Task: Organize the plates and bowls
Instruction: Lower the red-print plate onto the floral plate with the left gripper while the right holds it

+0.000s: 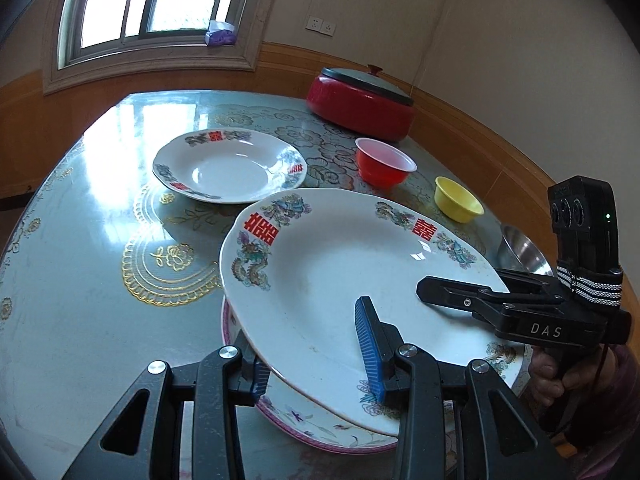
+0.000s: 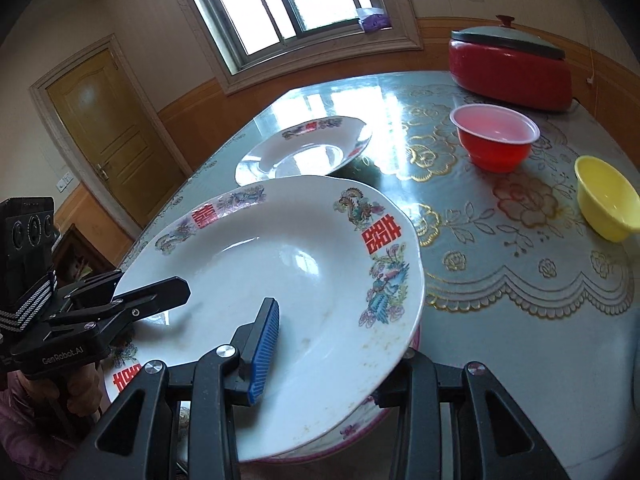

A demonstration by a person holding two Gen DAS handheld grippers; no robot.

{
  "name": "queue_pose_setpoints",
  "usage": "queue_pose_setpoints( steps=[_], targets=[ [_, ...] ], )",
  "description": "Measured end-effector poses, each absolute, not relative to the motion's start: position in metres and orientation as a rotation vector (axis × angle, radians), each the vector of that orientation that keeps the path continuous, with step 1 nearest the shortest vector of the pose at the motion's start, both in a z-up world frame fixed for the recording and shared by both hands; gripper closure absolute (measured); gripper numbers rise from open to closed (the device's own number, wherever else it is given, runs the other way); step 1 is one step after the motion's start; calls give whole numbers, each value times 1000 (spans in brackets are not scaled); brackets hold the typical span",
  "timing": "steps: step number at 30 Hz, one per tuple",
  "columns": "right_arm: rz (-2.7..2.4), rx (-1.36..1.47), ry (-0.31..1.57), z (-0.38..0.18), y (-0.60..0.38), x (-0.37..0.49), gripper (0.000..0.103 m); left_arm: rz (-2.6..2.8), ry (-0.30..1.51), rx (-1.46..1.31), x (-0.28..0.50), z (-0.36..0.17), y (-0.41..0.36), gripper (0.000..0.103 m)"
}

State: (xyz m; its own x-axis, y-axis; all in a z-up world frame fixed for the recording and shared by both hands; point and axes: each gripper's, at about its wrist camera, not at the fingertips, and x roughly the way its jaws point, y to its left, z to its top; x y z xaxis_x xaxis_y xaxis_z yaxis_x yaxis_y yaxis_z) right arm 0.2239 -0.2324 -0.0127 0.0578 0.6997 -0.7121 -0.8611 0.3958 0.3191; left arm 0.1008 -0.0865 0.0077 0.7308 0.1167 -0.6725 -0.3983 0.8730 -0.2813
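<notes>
A large white plate (image 1: 340, 280) with red characters and flower rim is held tilted just above a pink-rimmed plate (image 1: 320, 432). My left gripper (image 1: 316, 356) is shut on its near rim, one blue pad above, one below. My right gripper (image 2: 320, 352) is shut on the opposite rim of the same plate (image 2: 280, 280); it also shows in the left wrist view (image 1: 460, 292). The pink-rimmed plate (image 2: 360, 428) lies under it. A second white patterned plate (image 1: 230, 166) (image 2: 304, 152) lies farther back on the table.
A red bowl (image 1: 384, 162) (image 2: 494, 136), a yellow bowl (image 1: 458, 199) (image 2: 608, 200) and a steel bowl (image 1: 520, 252) stand to the right. A red lidded pot (image 1: 360, 100) (image 2: 508, 68) sits at the back. The table (image 1: 80, 280) has a flowered cover.
</notes>
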Motion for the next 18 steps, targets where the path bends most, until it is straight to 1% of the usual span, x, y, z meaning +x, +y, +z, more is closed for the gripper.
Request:
queue_pose_setpoints(
  steps=[4,16,18],
  targets=[
    [1179,-208,976,-23,-238,226,65,282,728,-442,105,-1,-90,65],
    [1165,-287,985,-36,-222,219,65,327,780,-452,99,-20,-85,64],
    [1164,-295,996,-37,-226,219,63,310,790,-445,99,-20,-87,63]
  ],
)
